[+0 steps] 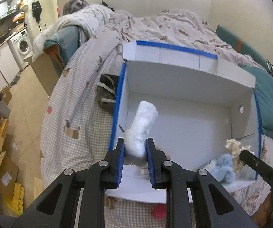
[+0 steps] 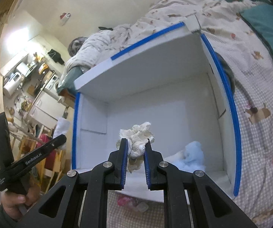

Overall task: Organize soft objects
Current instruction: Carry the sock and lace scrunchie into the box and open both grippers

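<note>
Risk: left gripper (image 1: 135,148) pinching sock (image 1: 143,127) | right gripper (image 2: 136,148) pinching frill (image 2: 139,140) | box (image 2: 231,114) near corner | may snag, spill out

box (image 1: 184,125): matt white card | sock (image 1: 143,127): fuzzy cloth

My left gripper (image 1: 135,148) clamps a white sock (image 1: 143,127) above the blue-edged white box (image 1: 189,98); pale blue and cream cloths (image 1: 229,159) lie in its corner.
</note>
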Demonstrator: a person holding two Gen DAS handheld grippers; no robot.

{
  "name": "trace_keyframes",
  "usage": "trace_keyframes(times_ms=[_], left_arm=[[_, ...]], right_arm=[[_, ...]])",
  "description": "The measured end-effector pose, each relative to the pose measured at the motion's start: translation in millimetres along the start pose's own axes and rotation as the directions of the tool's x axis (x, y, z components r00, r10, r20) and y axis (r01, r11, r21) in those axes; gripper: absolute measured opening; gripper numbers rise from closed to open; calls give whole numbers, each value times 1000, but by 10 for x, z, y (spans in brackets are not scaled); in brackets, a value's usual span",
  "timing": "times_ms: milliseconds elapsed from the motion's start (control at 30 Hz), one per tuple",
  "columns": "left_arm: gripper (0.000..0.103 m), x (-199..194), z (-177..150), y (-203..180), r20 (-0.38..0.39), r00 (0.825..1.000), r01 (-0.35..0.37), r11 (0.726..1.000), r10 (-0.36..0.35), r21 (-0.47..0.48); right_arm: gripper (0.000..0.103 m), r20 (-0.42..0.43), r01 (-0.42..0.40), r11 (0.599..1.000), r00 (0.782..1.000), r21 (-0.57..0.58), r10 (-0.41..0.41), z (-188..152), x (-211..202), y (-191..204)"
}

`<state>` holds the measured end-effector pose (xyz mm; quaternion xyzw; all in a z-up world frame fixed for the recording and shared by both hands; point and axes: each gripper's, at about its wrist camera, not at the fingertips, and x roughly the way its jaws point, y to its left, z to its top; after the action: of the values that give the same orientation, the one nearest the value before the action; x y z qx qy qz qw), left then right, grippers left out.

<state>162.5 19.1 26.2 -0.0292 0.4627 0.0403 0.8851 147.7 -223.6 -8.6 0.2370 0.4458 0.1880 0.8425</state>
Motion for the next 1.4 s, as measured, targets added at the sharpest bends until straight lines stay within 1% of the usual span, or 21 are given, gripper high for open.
trace_keyframes(times_ms=[67,200,300,433,600,700,833,1000,1167,1200,1267,1300,1367,1400], left_arm=[[20,117,-33,-30,-15,1000,7,1000,-7,-2],[20,358,-152,-109,-41,999,33,999,-33,15],[20,460,-208,-120,-55,997,56,998,-55,20],[20,535,-248,-97,-66,993,94,996,-93,7],[20,562,-310,-133,-71,993,96,995,-94,23],[20,562,-332,-158,-87,988,130,991,-127,22],[20,550,-337,-221,-80,990,117,992,-113,48],[21,572,-371,-228,-89,991,102,993,-97,53],[23,602,-382,-212,-107,991,90,995,-84,44],[24,603,-381,-209,-111,990,88,995,-83,44],[36,604,-385,-202,-114,990,89,995,-84,41],[39,598,-388,-199,-111,990,88,995,-83,38],[48,581,-392,-198,-101,992,77,996,-73,39],[51,575,-391,-204,-98,993,72,996,-68,43]], right_arm=[[18,-17,12,1000,1000,11,-12,-7,79,-52],[18,-34,30,999,999,-17,-31,-71,147,-55],[18,-46,40,998,998,-39,-42,-124,185,-28],[18,-62,34,997,997,-64,-38,-129,236,5],[18,-72,32,997,997,-67,-37,-146,266,-6],[18,-82,41,996,995,-74,-48,-157,293,4],[18,-89,45,996,995,-78,-51,-165,327,27],[18,-88,44,995,995,-87,-52,-160,329,37],[18,-93,41,994,994,-105,-51,-177,347,64],[18,-92,42,993,994,-113,-52,-187,344,71],[18,-95,43,992,994,-123,-54,-193,353,86],[18,-97,44,991,994,-125,-56,-190,354,77],[18,-98,47,991,993,-125,-59,-189,358,73],[18,-98,47,991,993,-124,-60,-187,359,73]])
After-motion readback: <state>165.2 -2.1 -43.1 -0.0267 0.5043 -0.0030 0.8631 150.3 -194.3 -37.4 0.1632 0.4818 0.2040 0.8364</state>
